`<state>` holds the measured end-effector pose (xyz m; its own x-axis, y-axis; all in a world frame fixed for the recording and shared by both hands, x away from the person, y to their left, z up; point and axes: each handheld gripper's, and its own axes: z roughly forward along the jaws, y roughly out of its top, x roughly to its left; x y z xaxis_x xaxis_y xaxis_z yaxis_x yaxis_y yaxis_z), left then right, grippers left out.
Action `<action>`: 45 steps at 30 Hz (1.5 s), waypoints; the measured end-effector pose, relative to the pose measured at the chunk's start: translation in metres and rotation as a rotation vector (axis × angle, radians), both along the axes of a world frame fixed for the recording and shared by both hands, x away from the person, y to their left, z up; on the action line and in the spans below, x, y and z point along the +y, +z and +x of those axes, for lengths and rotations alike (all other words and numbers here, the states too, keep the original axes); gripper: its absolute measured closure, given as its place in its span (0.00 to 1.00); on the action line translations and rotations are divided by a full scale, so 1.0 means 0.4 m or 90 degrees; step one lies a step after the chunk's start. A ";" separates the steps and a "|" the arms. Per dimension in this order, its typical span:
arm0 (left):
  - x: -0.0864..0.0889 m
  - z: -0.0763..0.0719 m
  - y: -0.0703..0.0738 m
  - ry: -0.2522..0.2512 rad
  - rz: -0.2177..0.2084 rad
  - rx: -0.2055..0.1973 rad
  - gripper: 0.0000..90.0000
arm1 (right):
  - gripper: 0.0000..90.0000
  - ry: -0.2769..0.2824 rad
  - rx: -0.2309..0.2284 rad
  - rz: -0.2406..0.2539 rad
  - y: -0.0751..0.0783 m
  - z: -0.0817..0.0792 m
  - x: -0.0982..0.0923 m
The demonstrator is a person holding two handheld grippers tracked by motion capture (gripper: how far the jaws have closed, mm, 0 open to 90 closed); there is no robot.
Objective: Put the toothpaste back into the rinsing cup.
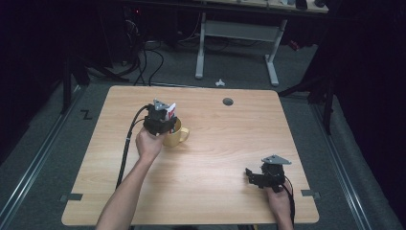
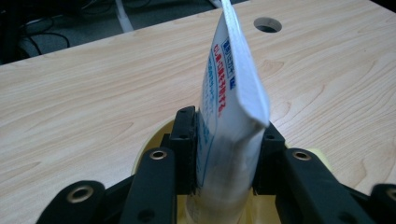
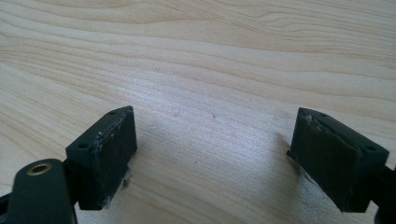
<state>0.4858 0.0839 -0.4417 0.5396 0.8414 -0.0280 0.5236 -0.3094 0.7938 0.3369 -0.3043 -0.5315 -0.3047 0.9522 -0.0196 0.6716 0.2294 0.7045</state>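
Observation:
A white tube with red and blue print [image 2: 232, 100] stands between the jaws of my left gripper [image 2: 229, 149], which is shut on its lower part. The tube's bottom end dips into a yellow mug [image 1: 176, 136] right under the gripper; in the left gripper view the mug's rim [image 2: 149, 148] curves below the jaws. In the high view my left gripper [image 1: 163, 125] hovers over the mug at the table's left centre, the tube [image 1: 170, 111] poking out past it. Near the front right, my right gripper [image 1: 250, 175] rests low over bare wood, its jaws wide apart [image 3: 212, 156] with nothing between them.
The wooden table [image 1: 215, 143] has a round cable hole [image 1: 228, 101] near its far edge. A white desk frame [image 1: 237, 33] and loose cables [image 1: 148, 57] are on the floor beyond the table. Each gripper trails a black cable toward the front edge.

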 end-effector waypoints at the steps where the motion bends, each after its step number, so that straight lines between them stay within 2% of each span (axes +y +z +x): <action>1: 0.000 0.000 -0.001 0.000 0.002 0.002 0.75 | 0.16 0.000 0.000 0.000 0.000 0.000 0.000; 7: -0.005 0.000 -0.003 -0.002 0.000 0.001 0.75 | 0.16 0.000 0.000 0.001 0.000 0.000 0.000; 13: -0.007 0.002 -0.009 -0.004 0.013 0.010 0.75 | 0.16 0.000 0.000 0.001 0.000 0.000 0.000; 18: -0.006 0.001 -0.008 -0.006 0.009 0.013 0.75 | 0.16 0.000 0.001 0.001 0.000 0.000 0.000; 25: -0.007 -0.008 -0.006 -0.017 0.017 0.008 0.74 | 0.16 0.000 0.001 0.001 0.000 0.000 0.000; 39: 0.018 -0.016 -0.014 -0.005 -0.005 0.023 0.72 | 0.16 0.000 0.001 0.001 0.000 0.000 0.000; 45: 0.011 -0.020 -0.021 -0.012 0.004 0.023 0.70 | 0.16 0.000 0.000 0.001 0.000 0.000 0.000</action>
